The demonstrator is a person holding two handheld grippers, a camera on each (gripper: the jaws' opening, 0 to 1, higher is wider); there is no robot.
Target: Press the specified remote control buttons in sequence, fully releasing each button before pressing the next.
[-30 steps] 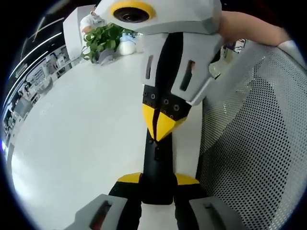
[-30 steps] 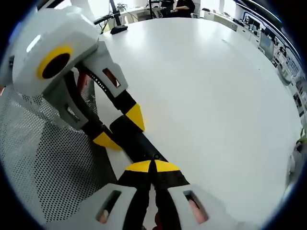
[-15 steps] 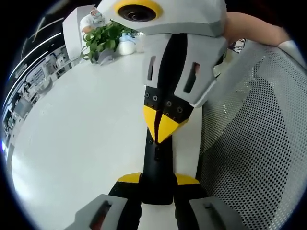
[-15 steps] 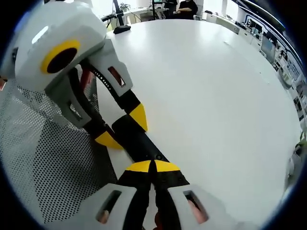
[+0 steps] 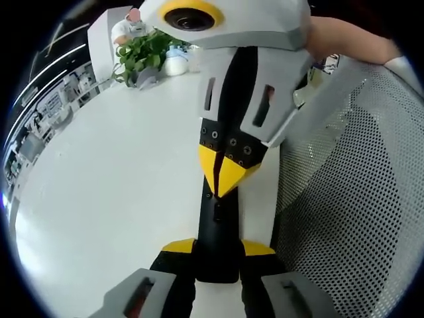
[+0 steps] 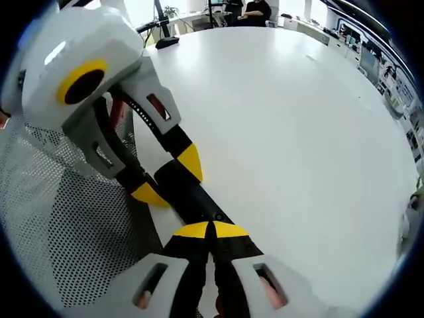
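On the white table [image 5: 99,199], beside the mesh chair [image 5: 358,218], the black remote [image 5: 217,232] is being gripped at its near end by the left gripper [image 5: 218,248] while the closed right gripper [image 6: 211,230] is being pressed onto a button; how many presses remain cannot be judged.

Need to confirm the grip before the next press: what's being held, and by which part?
The left tool clamps one end of the black remote by its sides; the closed right tool presses on top.

We see open worktop [image 5: 112,172] from 9 to 11 o'clock; a mesh chair back [image 5: 358,199] blocks 3 o'clock, plant [image 5: 142,53] far off.
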